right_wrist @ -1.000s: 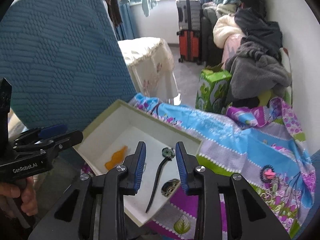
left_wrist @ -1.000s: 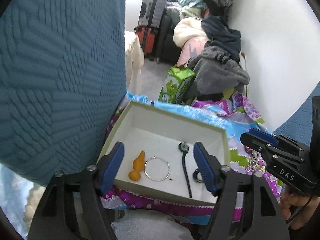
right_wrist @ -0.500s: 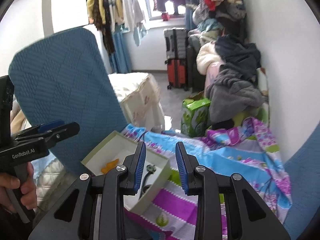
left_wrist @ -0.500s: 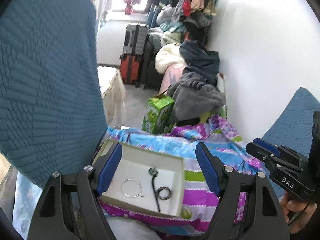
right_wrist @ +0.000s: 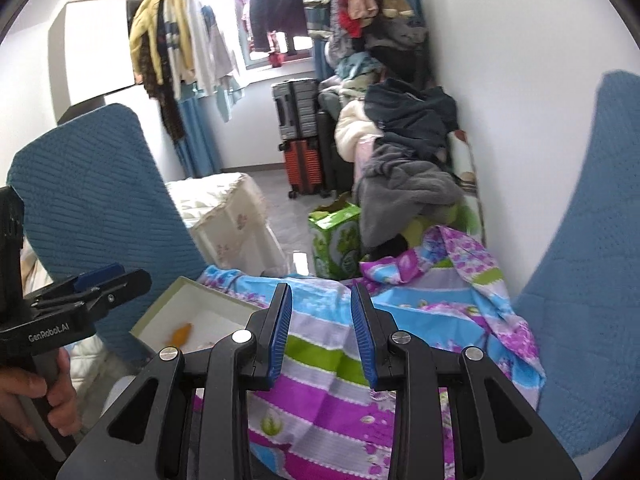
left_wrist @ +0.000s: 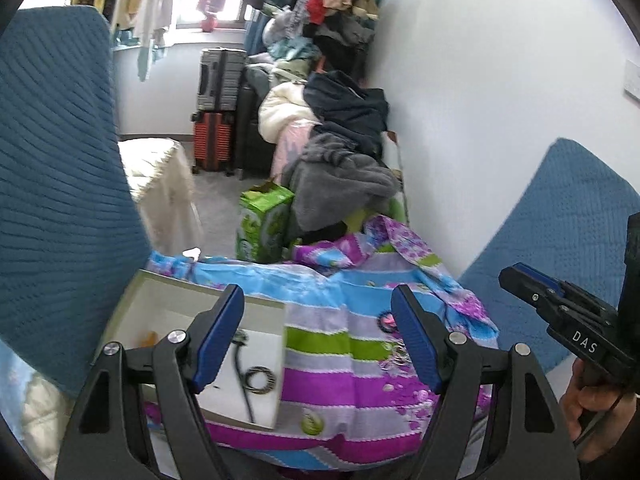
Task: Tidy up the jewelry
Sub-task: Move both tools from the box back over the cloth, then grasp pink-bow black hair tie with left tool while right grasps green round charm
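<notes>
A white open box (left_wrist: 168, 304) lies on the colourful striped cloth (left_wrist: 340, 352) at the lower left. Inside it I see a dark ring (left_wrist: 260, 378), a black strap-like piece (left_wrist: 242, 376) and an orange piece (left_wrist: 150, 338). In the right wrist view the box (right_wrist: 192, 304) shows the orange piece (right_wrist: 181, 334). My left gripper (left_wrist: 318, 336) is wide open and empty, held back above the box and cloth. My right gripper (right_wrist: 322, 336) is partly open and empty, above the cloth to the right of the box. Small jewelry (left_wrist: 394, 354) lies on the cloth.
Blue quilted chair backs stand at the left (left_wrist: 52, 184) and right (left_wrist: 560, 260). A green carton (left_wrist: 262, 220), a heap of clothes (left_wrist: 340, 168), suitcases (left_wrist: 218, 108) and a cloth-covered table (left_wrist: 160, 176) lie beyond. A white wall is on the right.
Both grippers have pulled back and up from the box, which now looks smaller and lower. The left view has swung right toward the cloth. The jaws keep their openings.
</notes>
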`<state>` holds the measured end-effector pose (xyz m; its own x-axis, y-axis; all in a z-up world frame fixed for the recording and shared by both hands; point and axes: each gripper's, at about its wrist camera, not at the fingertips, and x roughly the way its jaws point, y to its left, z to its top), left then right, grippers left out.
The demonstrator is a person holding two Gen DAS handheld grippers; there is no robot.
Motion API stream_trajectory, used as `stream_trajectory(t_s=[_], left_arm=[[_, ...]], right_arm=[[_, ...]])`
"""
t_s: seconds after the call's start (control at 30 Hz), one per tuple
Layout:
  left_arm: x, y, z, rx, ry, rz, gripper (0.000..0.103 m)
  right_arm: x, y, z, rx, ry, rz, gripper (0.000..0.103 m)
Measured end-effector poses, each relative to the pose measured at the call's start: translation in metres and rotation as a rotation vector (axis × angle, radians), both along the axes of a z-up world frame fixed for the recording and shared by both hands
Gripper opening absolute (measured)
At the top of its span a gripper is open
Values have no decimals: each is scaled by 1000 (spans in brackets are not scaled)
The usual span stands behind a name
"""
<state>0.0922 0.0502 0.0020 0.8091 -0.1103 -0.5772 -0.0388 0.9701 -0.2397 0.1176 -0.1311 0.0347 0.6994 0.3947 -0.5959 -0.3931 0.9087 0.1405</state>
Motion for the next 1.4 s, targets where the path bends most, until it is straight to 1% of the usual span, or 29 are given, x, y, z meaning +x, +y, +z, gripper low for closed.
stream_trajectory(t_s=[0.07, 0.2, 0.27, 0.43, 0.63, 0.8, 0.93, 1.07, 1.17, 1.33, 1.4], left_arm=[[1, -12, -7, -11, -3, -16, 76], [6, -31, -26, -70, 7, -50, 76], [9, -42, -37, -84, 23, -71, 76], [19, -68, -63, -80, 64, -115, 76], [30, -85, -88, -79, 91, -152, 75], [48, -96, -105, -85, 102, -189, 73], [67, -104, -122, -100, 124, -225, 68], [88, -114, -138, -82, 146, -251, 65], [105, -118, -150, -105, 161, -269, 62], [132, -130, -171, -106, 199, -306, 56], [143, -135, -179, -112, 213, -322, 52]], right_arm=[[-3, -12, -7, 4, -1, -14, 28], [-9, -38, -27, 9, 5, -47, 28], [-12, -47, -36, 10, 8, -62, 28], [-19, -71, -59, 17, 11, -108, 28], [-18, -93, -85, 30, 15, -148, 28], [-9, -104, -113, 27, 38, -166, 28], [5, -107, -139, 10, 62, -166, 28], [22, -108, -163, 5, 90, -156, 28], [35, -110, -181, 7, 111, -148, 28], [58, -108, -208, 16, 152, -123, 24], [67, -106, -219, 6, 173, -110, 20]])
